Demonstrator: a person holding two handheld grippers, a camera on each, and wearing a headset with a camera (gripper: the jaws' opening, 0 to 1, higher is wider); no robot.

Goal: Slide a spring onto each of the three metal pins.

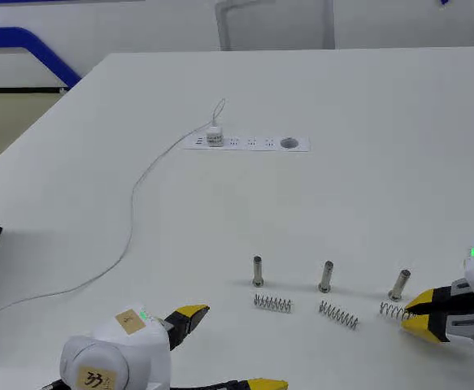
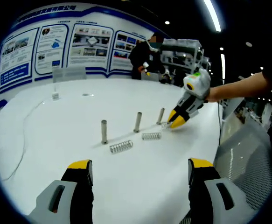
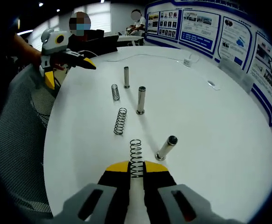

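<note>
Closed right gripper (image 3: 136, 169) pinched one end of spring (image 3: 136, 154), which lay on table (image 3: 210, 121) just beside right pin (image 3: 166, 148). Jaws of left gripper (image 2: 139, 169) stood apart, well away from that pin.

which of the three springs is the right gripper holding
The rightmost spring in the head view, by the tilted pin: its end is pinched in the fingers of the right gripper. The middle spring and left spring lie free.
</note>
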